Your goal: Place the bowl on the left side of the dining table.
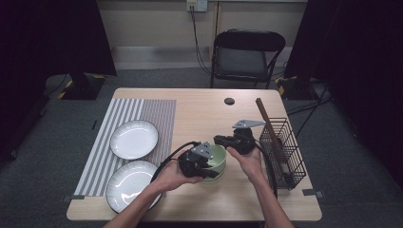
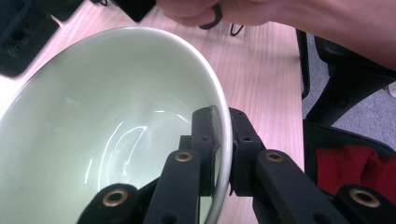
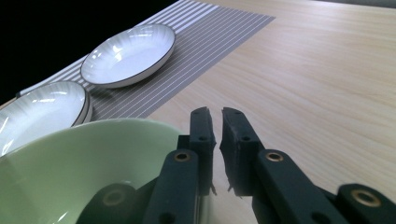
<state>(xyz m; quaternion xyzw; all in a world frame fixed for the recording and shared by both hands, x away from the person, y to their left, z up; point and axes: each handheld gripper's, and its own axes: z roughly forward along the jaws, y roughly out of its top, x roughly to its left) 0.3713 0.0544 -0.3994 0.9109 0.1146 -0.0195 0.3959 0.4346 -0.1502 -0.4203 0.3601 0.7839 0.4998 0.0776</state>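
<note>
The green bowl (image 1: 216,160) stood on the tabletop (image 1: 199,114) near its front middle, between the two hands, to the right of the striped mat (image 1: 142,114); the left gripper (image 1: 202,164) was at the bowl's near-left rim; in the left gripper view its jaws were closed on the rim of the green bowl (image 2: 93,130), one jaw inside the wall and one outside, pads pressing. The right gripper (image 1: 223,140) was at the bowl's far-right edge; in the right gripper view its jaws stood almost shut with a thin gap and nothing between them, just beside the bowl's rim (image 3: 93,126) and not on it. Two white plates lay to the left: the farther plate (image 1: 134,138) on the mat; the nearer plate (image 1: 130,184) partly on it, at the front edge. A black wire basket (image 1: 285,152) stood at the right side, well apart from the plates.
</note>
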